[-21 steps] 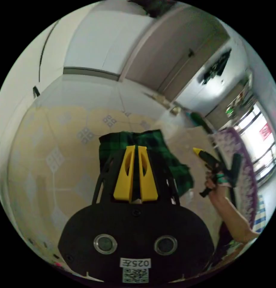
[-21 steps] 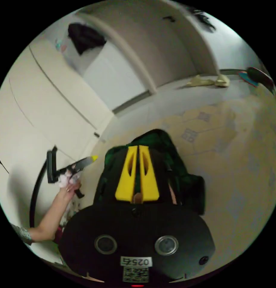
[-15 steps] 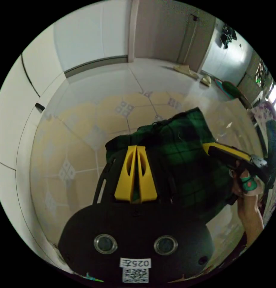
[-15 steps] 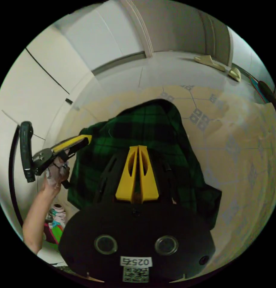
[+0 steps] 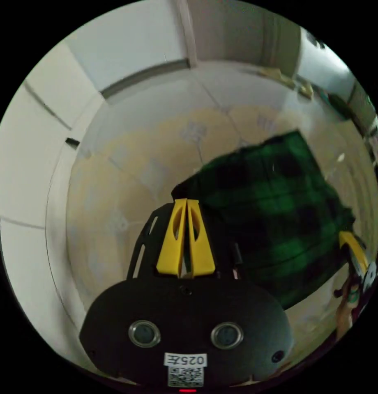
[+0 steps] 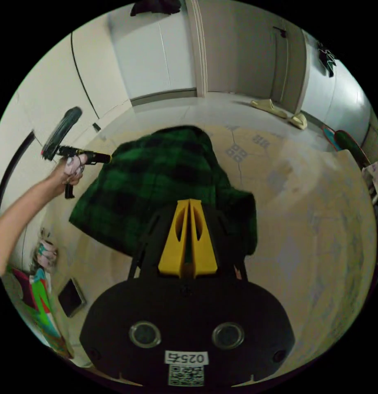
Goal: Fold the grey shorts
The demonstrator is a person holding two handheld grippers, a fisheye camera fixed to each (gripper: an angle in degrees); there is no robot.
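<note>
A green and black checked garment (image 5: 275,205) hangs spread above the floor between my two grippers; no grey cloth is in sight. In the left gripper view my left gripper (image 5: 185,202) is shut, with the garment's near corner between its yellow jaws. My right gripper (image 5: 348,242) holds the far edge at the right rim. In the right gripper view the garment (image 6: 156,176) runs from my right gripper (image 6: 190,202), shut on its edge, out to my left gripper (image 6: 104,157), held in a person's hand (image 6: 70,168).
Below lies a beige tiled floor (image 6: 312,213) with patterned insets. White cabinet doors (image 6: 156,53) and a door stand behind. A pair of slippers (image 6: 279,108) lies by the door. Colourful items (image 6: 37,295) and a flat dark object (image 6: 72,296) sit at lower left.
The two grippers have drawn apart and the checked garment has spread out wide between them. Both views have swung round with the hands.
</note>
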